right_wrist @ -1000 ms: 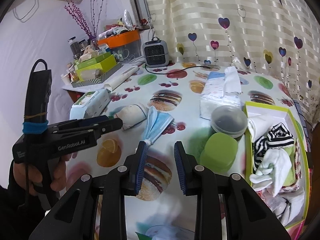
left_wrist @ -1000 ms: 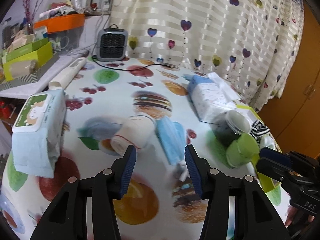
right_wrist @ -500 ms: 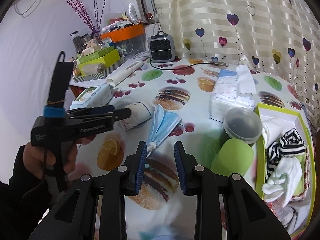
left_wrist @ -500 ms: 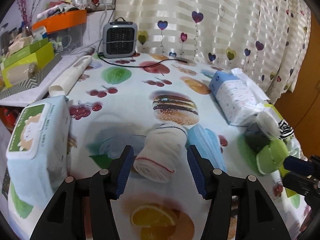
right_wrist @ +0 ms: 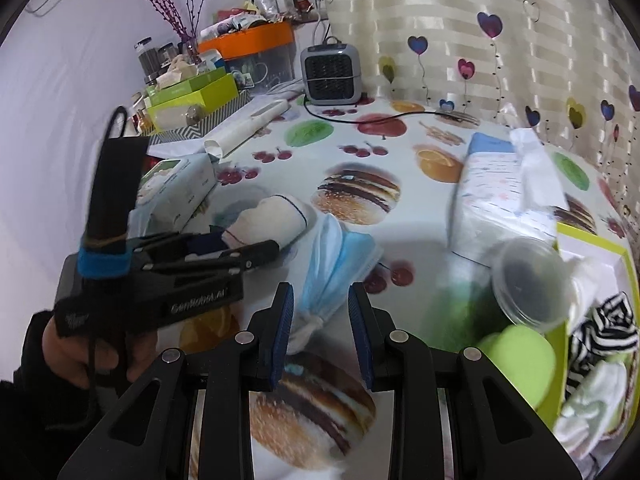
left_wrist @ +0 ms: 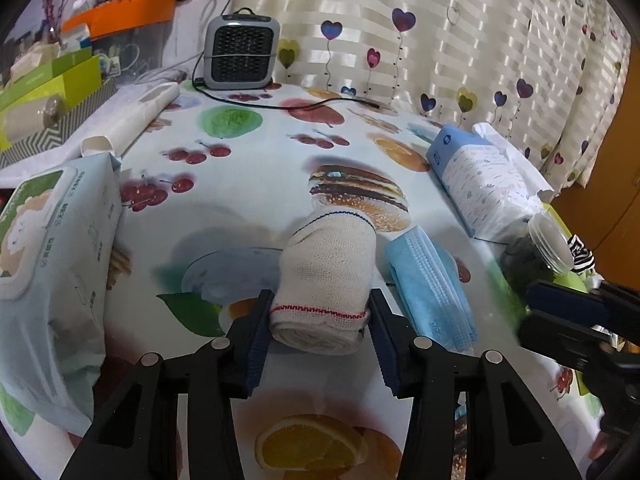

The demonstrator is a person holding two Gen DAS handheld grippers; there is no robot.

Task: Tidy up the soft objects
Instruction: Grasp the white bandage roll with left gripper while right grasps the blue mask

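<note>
A rolled cream cloth [left_wrist: 330, 280] with a red edge lies on the fruit-print tablecloth. My left gripper [left_wrist: 320, 334] is open, its fingers on either side of the roll's near end. The roll also shows in the right wrist view [right_wrist: 276, 216]. A folded blue face mask [left_wrist: 432, 288] lies just right of it. My right gripper [right_wrist: 320, 320] is open around the mask's [right_wrist: 336, 264] knotted near end. A green tray [right_wrist: 592, 244] at the right holds socks, one striped [right_wrist: 604, 324].
A wet-wipes pack [left_wrist: 52, 272] lies left. A tissue pack [left_wrist: 484, 184], a clear jar [left_wrist: 540, 248] and a green lid [right_wrist: 516, 364] lie right. A grey heater [left_wrist: 240, 52] with its cord, a paper roll [left_wrist: 132, 120] and stacked boxes [right_wrist: 192, 100] stand at the back.
My left gripper moved forward and its fingers now straddle the cloth roll. My right gripper moved forward until the mask's end lies between its fingers.
</note>
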